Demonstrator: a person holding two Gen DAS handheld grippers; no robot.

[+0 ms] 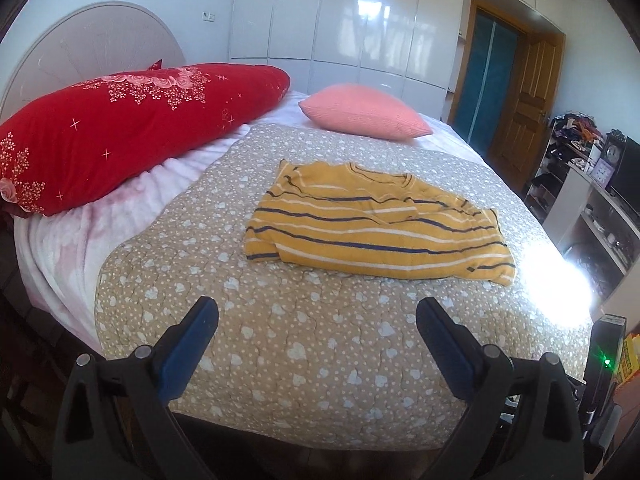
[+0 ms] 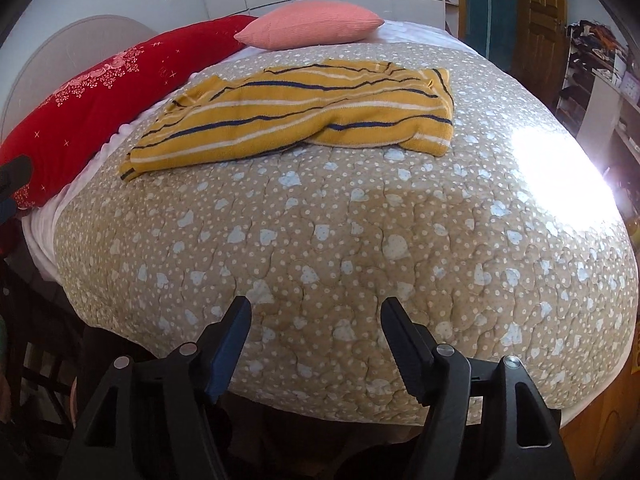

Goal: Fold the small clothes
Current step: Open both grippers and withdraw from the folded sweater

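— Fingers on your left gripper [image 1: 316,320] stand wide apart and empty; your right gripper [image 2: 316,320] is parted less widely, also empty, both hovering at the near edge of the bed [image 2: 360,264].

— Where's the garment?

— Your striped yellow top [image 1: 372,224] lies rumpled mid-bed, toward the far edge, short of the pink pillow [image 1: 364,112]. Before folding, I'd say you reach in, pinch two corners of its hem, and pull it flat.
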